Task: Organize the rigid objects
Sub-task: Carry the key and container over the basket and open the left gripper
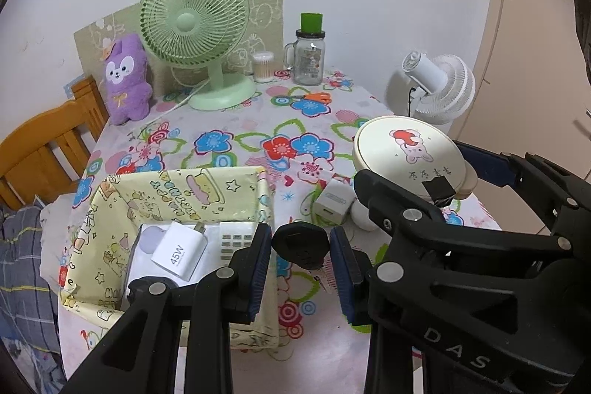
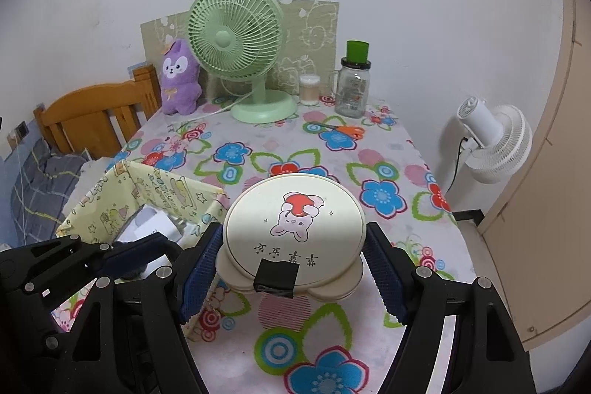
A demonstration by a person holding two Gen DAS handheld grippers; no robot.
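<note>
My left gripper (image 1: 301,248) is shut on a black-headed key (image 1: 301,244), held above the table beside the yellow fabric box's (image 1: 177,187) right edge. Inside that box lie a white 45W charger (image 1: 179,255) and a white keypad device (image 1: 236,240). My right gripper (image 2: 293,266) is shut on a round cream case with a rabbit print (image 2: 295,228), lifted over the table; a black tape patch sits on its near rim. In the left wrist view the same case (image 1: 406,150) shows at the right, above a small white adapter (image 1: 334,204).
The flowered tablecloth (image 2: 317,143) carries a green desk fan (image 2: 240,50), a purple plush (image 2: 179,80), a cotton-swab tub (image 2: 309,89), a glass jar with green lid (image 2: 352,87) and orange scissors (image 2: 341,130). A white fan (image 2: 491,139) stands right; a wooden chair (image 2: 96,113) left.
</note>
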